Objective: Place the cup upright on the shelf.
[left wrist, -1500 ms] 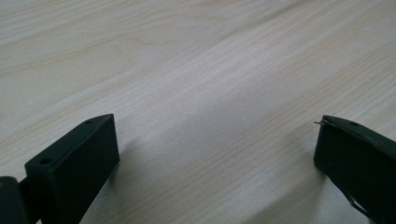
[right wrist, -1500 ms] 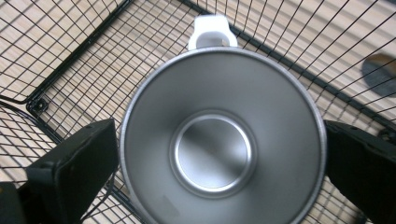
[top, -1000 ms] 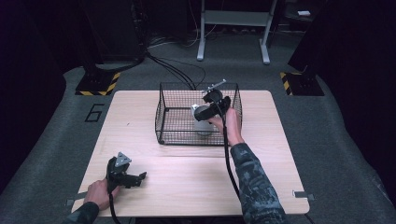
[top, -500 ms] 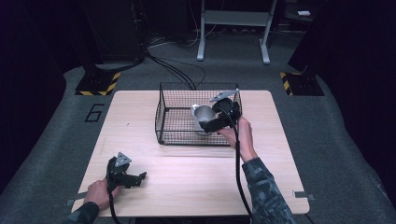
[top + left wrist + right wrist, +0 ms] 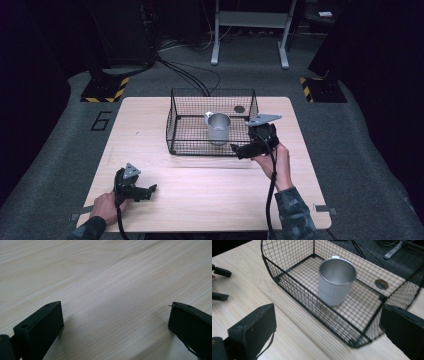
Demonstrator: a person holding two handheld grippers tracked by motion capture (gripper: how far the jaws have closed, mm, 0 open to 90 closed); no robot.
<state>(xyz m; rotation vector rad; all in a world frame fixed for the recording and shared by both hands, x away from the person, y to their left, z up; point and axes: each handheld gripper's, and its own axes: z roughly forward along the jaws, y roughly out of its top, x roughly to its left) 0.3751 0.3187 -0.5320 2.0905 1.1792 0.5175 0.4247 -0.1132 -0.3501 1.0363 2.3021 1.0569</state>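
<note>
High view: metal cup (image 5: 218, 128) stands upright inside wire basket (image 5: 212, 121), placement seemingly done; right tool (image 5: 248, 148) at centre-right and left tool (image 5: 145, 191) at lower left gape wide, empty.

Left black two-jaw gripper (image 5: 150, 190) lay low at seven o'clock, jaws spread wide. Right black two-jaw gripper (image 5: 235, 149) hovered at three o'clock, jaws likewise apart, empty.

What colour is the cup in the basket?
Shiny silver-grey metal. The cup shows best in the right gripper view, upright inside the black wire basket.
</note>
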